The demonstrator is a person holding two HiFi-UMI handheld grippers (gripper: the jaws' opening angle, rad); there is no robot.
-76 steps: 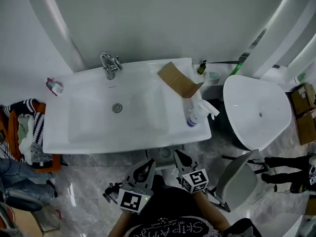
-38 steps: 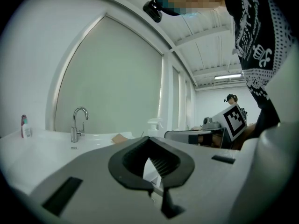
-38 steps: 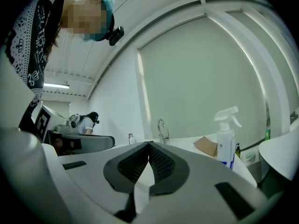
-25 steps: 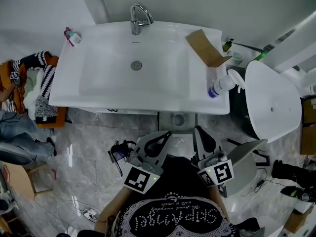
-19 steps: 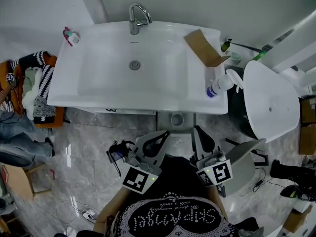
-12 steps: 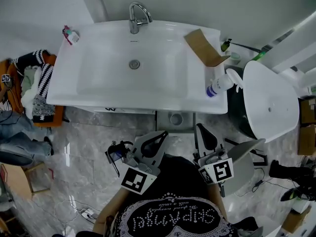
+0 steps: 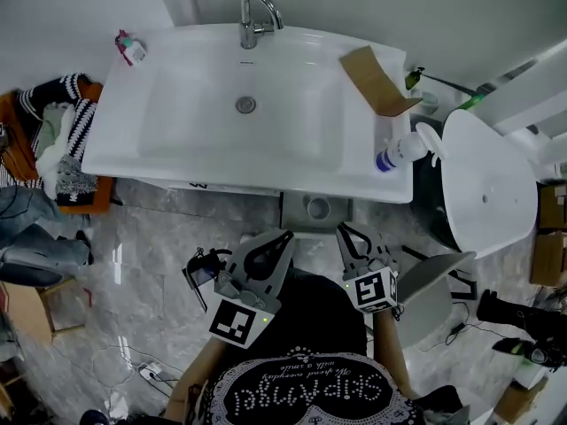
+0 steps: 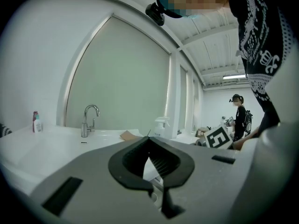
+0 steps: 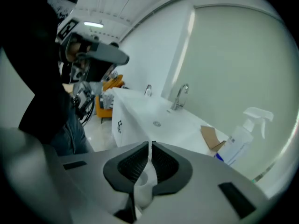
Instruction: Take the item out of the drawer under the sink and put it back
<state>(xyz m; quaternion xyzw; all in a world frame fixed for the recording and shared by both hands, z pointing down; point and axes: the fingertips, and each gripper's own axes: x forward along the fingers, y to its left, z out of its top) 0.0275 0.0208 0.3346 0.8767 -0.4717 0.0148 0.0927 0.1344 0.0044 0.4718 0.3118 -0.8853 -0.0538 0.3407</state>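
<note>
The white sink (image 7: 124,140) with its chrome faucet (image 7: 255,14) fills the top of the head view. Its front edge hides the drawer below, and no item from it shows. The right gripper view has the white cabinet front (image 9: 122,127) under the sink, with a dark mark on it. My left gripper (image 7: 285,235) hangs just short of the sink's front edge, tips together and empty (image 8: 149,139). My right gripper (image 7: 340,227) is beside it, also shut on nothing (image 9: 150,144).
On the sink's right end lie a cardboard piece (image 7: 376,80) and a spray bottle (image 7: 400,153). A grey box (image 7: 316,209) sits under the front edge. An orange basket of clothes (image 7: 53,149) stands left, a white oval basin (image 7: 492,184) and grey seat (image 7: 425,282) right.
My right gripper has drifted left and a little forward toward the sink's front. The left gripper has hardly moved. Both stay shut and empty.
</note>
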